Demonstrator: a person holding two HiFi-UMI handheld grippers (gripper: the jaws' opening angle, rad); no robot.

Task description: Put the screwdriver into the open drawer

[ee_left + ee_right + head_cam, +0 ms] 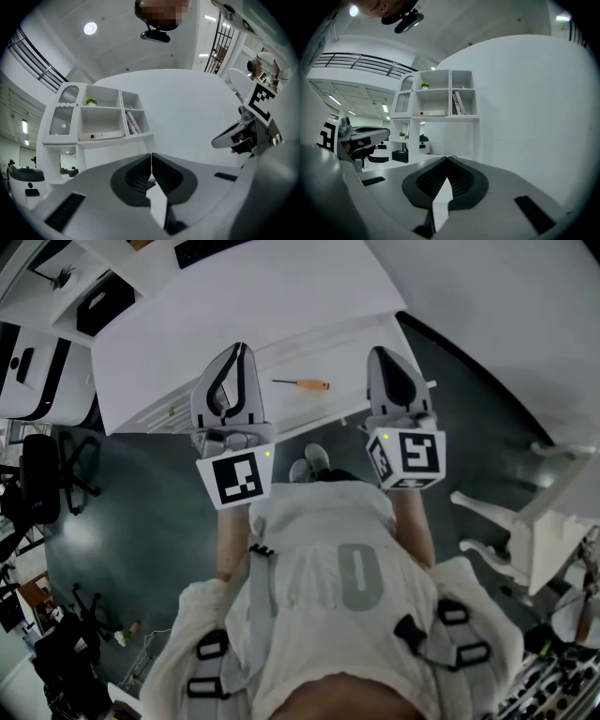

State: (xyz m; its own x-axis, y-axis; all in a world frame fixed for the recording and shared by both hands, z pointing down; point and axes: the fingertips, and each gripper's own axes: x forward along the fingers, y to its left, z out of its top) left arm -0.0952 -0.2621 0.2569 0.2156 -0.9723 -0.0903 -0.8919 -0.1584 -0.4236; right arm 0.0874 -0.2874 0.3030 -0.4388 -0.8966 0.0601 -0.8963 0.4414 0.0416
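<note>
At the far left a dark office chair (42,474) stands on the floor, well clear of the work. The left gripper (236,357) is held level before the table (234,296), its jaws pressed together with nothing between them. Just right of it the screwdriver (302,383), orange handle to the right, lies untouched on a white strip along the table's near edge. This strip looks like the open drawer (347,357), but I cannot tell for sure, so either the tool already lies inside or the pick-up has not begun. The right gripper (382,357) is likewise closed tight and empty. Nothing blocks the way between grippers and tool. A white shelf (440,101) stands beyond the table, and a white chair (525,521) at far right
</note>
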